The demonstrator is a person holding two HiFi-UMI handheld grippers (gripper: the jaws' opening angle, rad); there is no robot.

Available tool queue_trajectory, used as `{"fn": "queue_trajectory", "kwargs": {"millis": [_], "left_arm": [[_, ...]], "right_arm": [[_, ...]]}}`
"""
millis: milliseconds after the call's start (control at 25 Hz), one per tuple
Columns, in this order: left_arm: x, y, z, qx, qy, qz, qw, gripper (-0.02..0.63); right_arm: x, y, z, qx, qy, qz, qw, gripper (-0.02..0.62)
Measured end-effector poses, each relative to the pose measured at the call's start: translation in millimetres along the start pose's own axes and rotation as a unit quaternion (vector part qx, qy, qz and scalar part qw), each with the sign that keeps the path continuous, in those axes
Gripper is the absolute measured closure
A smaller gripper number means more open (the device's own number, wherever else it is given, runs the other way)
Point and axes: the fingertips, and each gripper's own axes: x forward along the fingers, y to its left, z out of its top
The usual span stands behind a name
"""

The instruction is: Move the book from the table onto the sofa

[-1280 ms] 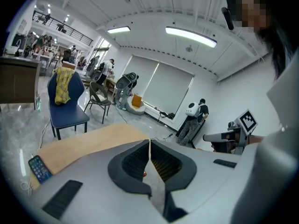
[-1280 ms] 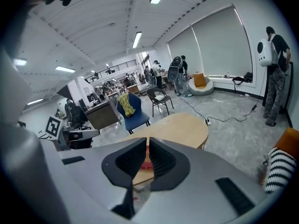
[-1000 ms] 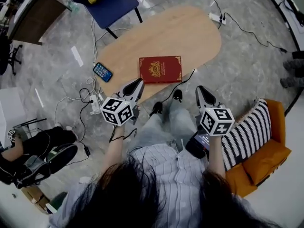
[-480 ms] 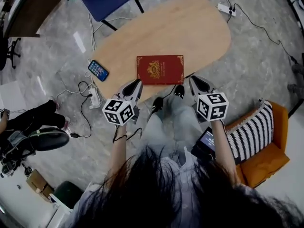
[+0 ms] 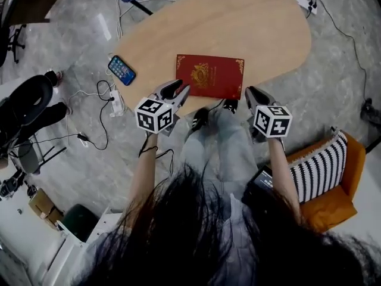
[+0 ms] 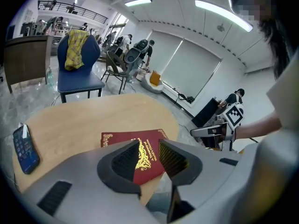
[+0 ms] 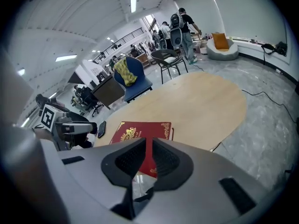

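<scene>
since the earlier frames both grippers have come down toward the near edge of the table [image 5: 250, 22], and the book [image 5: 209, 76] sits closer under them.

head view: the book lies closed and flat on the table, close to its near edge. it is dark red, with a gold emblem in the middle and gold corner ornaments. the left gripper [image 5: 176, 90] hangs just beside the book's near left corner, and the right gripper [image 5: 252, 94] just beside its near right corner. neither touches it. a phone [image 5: 122, 70] lies at the table's left end, well apart from the book. the orange sofa [image 5: 345, 189] with a striped cushion [image 5: 315, 173] stands at the person's right.

left gripper view: the jaws have just been opening and stand a moderate gap apart. the ribbed pads [image 6: 125, 158] grip nothing; the book's gold emblem shows through the gap, on the table beyond. a blue chair [image 6: 77, 78] stands past the far edge.

right gripper view: the pads [image 7: 164, 158] are nearly together, leaving a thin slit, and hold nothing. the book lies beyond the tips, untouched.
</scene>
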Motion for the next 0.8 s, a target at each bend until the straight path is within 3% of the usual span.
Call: {"fn": "queue_trajectory", "kwargs": {"millis": [160,360,520,800], "left_arm": [[14.6,22.0,-21.1,-0.026,0.018,0.004,0.9995,0.440],[25.7,54.8,-44.6,-0.066,0.036,0.031,0.9967,0.382],[28.7,71.7,-58.0,-0.081,0.057,0.038,0.9944,0.365],[48.9,97.4,-76.3,-0.090,0.110,0.041,0.9890,0.323]], "right_arm": [[23.0,-8.7,-20.6,0.027,0.016,0.016,0.999,0.560],[46.2,-15.9,-36.5,0.026,0.039,0.021,0.999,0.554],[62.0,-18.8,-41.5,0.028,0.046,0.029,0.998,0.444],[89.4,-31.6,-53.5,0.033,0.064,0.028,0.997,0.403]]}}
